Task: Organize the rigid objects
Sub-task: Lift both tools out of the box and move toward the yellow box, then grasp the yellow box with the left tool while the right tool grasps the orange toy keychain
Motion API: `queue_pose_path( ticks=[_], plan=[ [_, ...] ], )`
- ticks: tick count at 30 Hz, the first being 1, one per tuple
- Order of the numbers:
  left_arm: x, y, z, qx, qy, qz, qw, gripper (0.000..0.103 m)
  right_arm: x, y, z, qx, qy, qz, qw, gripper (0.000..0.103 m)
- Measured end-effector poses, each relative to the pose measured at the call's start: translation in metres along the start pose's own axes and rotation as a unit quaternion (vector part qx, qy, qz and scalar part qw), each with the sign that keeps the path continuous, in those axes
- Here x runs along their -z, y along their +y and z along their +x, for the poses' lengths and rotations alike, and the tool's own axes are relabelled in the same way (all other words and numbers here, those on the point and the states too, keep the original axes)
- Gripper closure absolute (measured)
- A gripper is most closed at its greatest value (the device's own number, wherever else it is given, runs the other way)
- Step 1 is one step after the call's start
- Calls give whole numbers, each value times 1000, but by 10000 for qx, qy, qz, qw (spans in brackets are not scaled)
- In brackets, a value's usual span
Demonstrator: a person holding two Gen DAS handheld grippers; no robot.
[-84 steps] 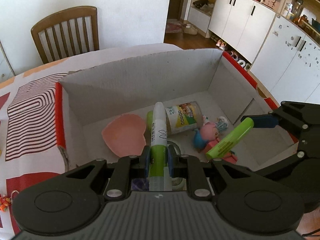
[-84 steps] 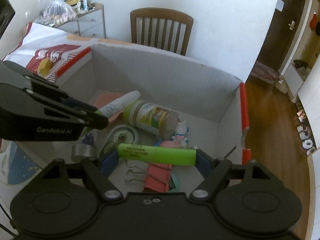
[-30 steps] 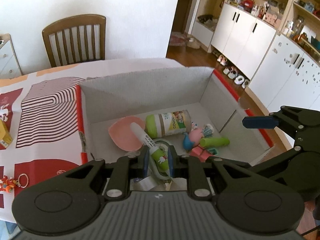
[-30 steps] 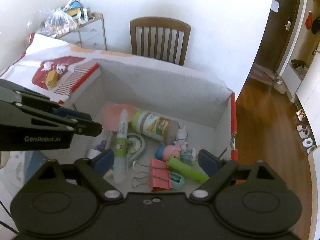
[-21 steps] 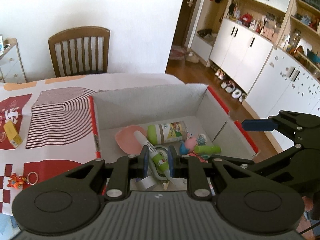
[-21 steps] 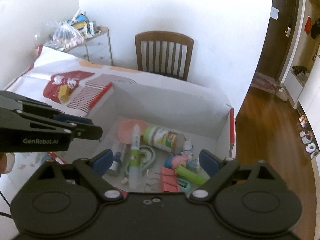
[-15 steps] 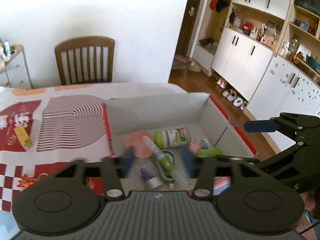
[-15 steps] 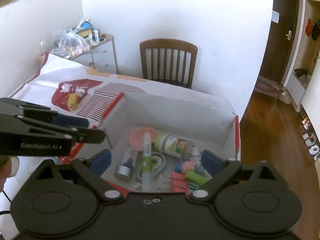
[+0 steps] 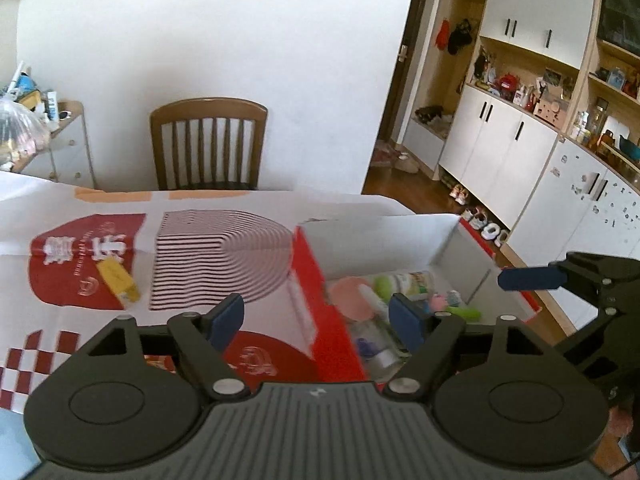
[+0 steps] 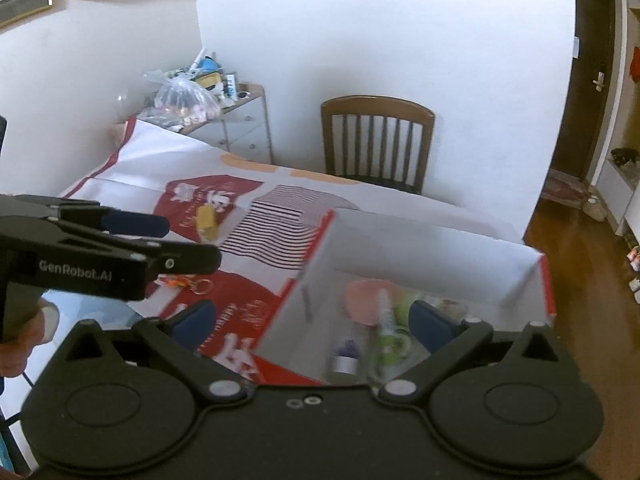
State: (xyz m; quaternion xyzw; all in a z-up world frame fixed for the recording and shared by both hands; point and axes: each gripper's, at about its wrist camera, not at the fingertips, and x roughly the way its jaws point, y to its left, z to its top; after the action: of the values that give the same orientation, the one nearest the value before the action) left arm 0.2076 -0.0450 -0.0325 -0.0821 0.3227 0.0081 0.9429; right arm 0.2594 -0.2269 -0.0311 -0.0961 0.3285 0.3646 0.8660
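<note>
A white cardboard box with red edges (image 9: pixel 380 240) (image 10: pixel 420 248) stands on the table. In it lie a pink dish (image 9: pixel 346 298), a white and green pen (image 9: pixel 372 300) (image 10: pixel 385 312), a labelled jar (image 9: pixel 412 282), a green marker (image 9: pixel 464 313), a pink pig toy (image 9: pixel 438 303) and a small bottle (image 10: pixel 344 360). My left gripper (image 9: pixel 318 320) is open and empty, raised above the box's left wall. My right gripper (image 10: pixel 312 322) is open and empty, raised above the box's near left corner.
A yellow block (image 9: pixel 118 278) (image 10: pixel 208 216) and an orange keyring toy (image 10: pixel 188 282) lie on the red and white tablecloth (image 9: pixel 220 236) left of the box. A wooden chair (image 9: pixel 208 142) stands behind the table. White cupboards (image 9: pixel 520 152) line the right wall.
Both grippers let go of their pens, which now lie in the box. Both have risen and drawn back to the left, and the left gripper has opened wide.
</note>
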Motion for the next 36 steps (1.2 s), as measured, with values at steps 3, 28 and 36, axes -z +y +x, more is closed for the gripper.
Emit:
queue_pose_path(
  ticks=[3, 28, 36],
  plan=[
    [1, 23, -6, -57, -13, 4, 10000, 20, -3, 22, 9, -10, 2, 14, 10000, 0],
    [-1, 164, 7, -345, -115, 274, 9990, 0, -23, 147, 102, -108, 238, -214, 9994, 0],
    [-4, 200, 41, -665, -216, 181, 9974, 0, -23, 167, 141, -156, 400, -326, 9985, 0]
  ],
)
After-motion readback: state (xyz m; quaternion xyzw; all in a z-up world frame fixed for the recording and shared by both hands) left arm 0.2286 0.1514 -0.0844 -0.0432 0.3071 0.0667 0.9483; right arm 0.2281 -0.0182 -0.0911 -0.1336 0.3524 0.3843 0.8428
